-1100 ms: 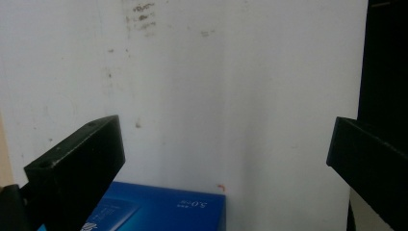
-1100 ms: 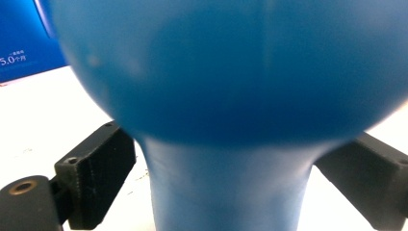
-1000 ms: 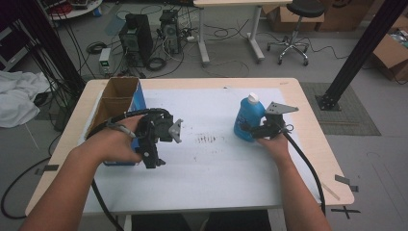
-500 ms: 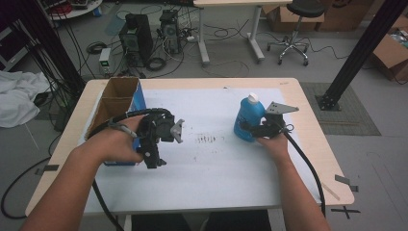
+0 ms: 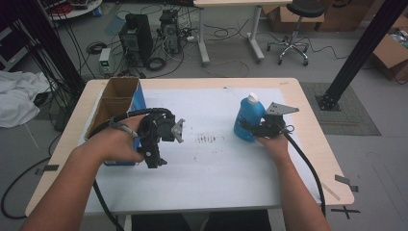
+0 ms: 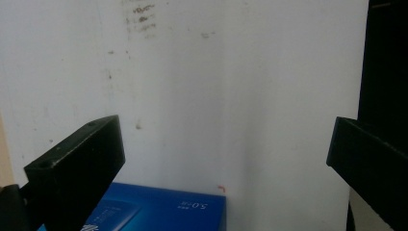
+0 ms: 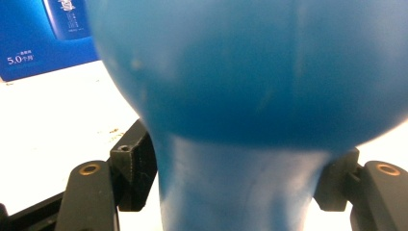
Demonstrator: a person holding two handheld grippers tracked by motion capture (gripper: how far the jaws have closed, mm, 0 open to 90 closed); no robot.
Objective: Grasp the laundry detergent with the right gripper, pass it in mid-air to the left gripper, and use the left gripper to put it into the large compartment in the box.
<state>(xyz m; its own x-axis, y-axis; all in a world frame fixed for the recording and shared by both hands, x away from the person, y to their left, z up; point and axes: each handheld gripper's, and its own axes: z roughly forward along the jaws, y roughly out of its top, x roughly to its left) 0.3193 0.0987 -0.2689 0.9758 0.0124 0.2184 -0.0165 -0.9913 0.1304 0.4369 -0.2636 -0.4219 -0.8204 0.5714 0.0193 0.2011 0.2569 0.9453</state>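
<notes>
Right gripper [image 5: 257, 129] fingers pinching blue bottle [image 5: 248, 118] at narrow waist, bottle upright on bench [image 5: 216, 163]. Left gripper [image 5: 155, 149] fingers spread, blue box [image 6: 159, 209] just below them. Step: bottle grasped. Next: lift, likely toward box.

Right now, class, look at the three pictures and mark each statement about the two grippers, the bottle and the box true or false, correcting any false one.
1. The right gripper has its fingers closed on the blue bottle. True.
2. The blue bottle lies on its side. False: it stands upright, white cap on top.
3. The left gripper is open with nothing between its fingers. True.
4. The cardboard box sits at the table's right edge. False: it sits at the left edge, beside the left gripper.
5. The left gripper holds the bottle. False: the right one does.
</notes>
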